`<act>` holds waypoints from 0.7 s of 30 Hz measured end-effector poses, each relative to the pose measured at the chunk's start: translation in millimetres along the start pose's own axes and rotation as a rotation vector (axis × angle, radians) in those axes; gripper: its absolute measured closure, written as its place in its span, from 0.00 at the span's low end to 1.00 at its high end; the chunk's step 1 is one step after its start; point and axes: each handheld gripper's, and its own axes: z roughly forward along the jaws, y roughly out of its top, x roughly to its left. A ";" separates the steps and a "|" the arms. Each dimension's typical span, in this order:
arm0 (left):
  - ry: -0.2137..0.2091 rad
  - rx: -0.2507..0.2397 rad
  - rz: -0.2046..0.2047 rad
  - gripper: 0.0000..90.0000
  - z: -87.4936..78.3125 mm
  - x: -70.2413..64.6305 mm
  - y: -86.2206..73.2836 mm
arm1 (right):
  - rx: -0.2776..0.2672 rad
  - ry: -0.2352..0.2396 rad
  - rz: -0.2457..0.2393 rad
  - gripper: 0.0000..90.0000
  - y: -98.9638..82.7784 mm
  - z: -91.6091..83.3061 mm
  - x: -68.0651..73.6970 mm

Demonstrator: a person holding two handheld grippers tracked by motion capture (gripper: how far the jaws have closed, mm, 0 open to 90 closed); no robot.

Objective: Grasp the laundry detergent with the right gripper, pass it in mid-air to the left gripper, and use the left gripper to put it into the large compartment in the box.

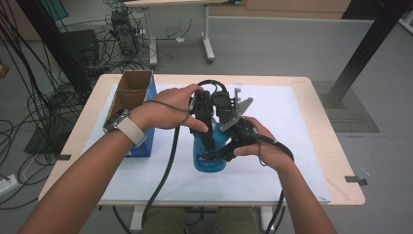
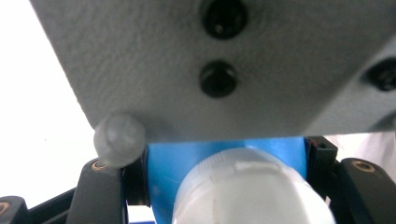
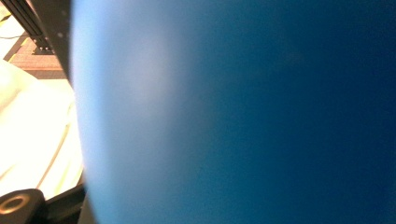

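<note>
text: none legible | bottle label [image 1: 203,157]: print too small to read

Bare forearms, no sleeves; left wrist has watch [image 1: 118,123] w/ pale band. Both grippers black, thick black cables trailing; grey three-cornered plate [image 2: 243,60] w/ black screws, brass-ringed jaw pivots

From above our side of the table [image 1: 302,105] we look forward and down, our forearms entering at six o'clock. The left gripper's camera sits very close over the blue bottle [image 2: 196,158], its white cap [image 2: 247,186] at six o'clock. The right gripper's camera presses almost against the bottle's blue wall. All three views share the bottle.
</note>
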 end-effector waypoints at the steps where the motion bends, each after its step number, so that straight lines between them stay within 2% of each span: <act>1: 0.001 -0.001 0.001 0.42 0.0 -0.2 0.0 | 0.000 0.001 0.002 0.48 0.0 -0.2 0.3; 17: 0.003 -0.006 -0.001 0.42 -0.5 -0.7 1.0 | 0.003 -0.002 -0.004 0.48 -0.1 -2.1 0.6; 18: 0.003 -0.011 -0.006 0.42 -0.3 -0.8 0.7 | -0.004 0.013 0.016 0.48 0.4 -2.1 2.1; 21: 0.005 -0.007 -0.002 0.42 -0.8 -0.3 0.2 | 0.003 0.004 0.004 0.48 0.8 -2.1 0.9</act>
